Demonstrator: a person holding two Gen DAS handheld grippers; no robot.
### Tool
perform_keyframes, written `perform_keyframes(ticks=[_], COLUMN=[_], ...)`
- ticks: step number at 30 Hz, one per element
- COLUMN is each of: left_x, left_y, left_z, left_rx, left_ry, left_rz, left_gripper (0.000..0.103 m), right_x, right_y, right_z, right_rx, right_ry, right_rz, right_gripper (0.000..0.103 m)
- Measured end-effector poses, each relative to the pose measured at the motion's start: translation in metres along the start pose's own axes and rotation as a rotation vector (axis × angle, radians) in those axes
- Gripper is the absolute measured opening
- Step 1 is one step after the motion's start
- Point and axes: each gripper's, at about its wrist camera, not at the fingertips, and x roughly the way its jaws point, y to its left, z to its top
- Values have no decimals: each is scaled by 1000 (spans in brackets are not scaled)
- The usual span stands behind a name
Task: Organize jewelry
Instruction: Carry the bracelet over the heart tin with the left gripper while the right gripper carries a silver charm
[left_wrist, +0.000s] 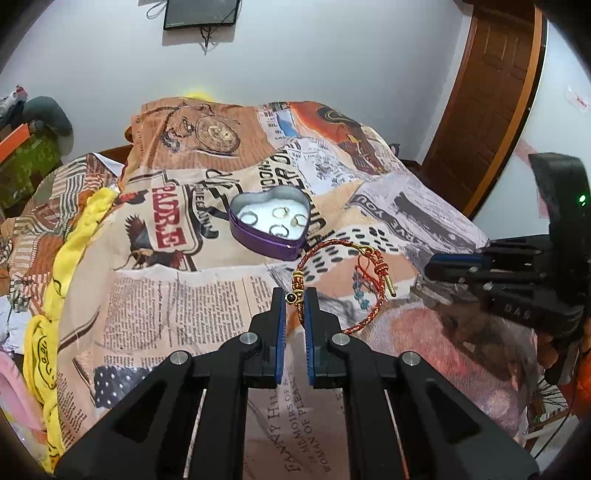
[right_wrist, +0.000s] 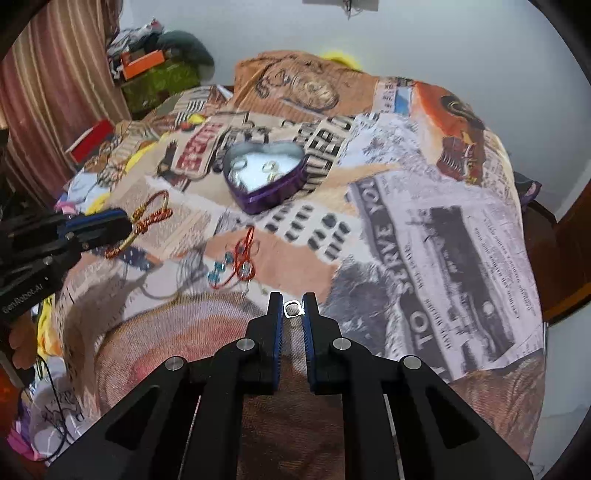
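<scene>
The left tool (left_wrist: 294, 297) pinched the red bracelet (left_wrist: 332, 280) and the right tool (right_wrist: 293, 309) pinched a small ring (right_wrist: 291, 308), both near the heart tin (left_wrist: 269, 221), probably to go inside.

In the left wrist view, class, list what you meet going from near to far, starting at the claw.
left claw → braided bracelet → heart-shaped tin holding rings → pocket-watch print → wall frame

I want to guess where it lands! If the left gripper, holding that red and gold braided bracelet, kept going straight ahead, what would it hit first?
Probably the purple heart-shaped tin with rings inside, just beyond the left gripper and its red-gold braided bracelet; depth is hard to judge.
</scene>
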Motion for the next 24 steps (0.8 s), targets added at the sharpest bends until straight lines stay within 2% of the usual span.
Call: perform_keyframes(ticks=[14,24], left_x=[13,43], left_y=[17,34], left_z=[37,56], left_rx=[-5,-11], left_ry=[-45,-38], left_rz=[39,58], left_gripper=[8,8], right_x=[-17,4], right_y=[0,0], right_z=[45,77], right_rx=[5,1], right_ry=[-140,-150], right_rz=[15,41], right_gripper=[9,9])
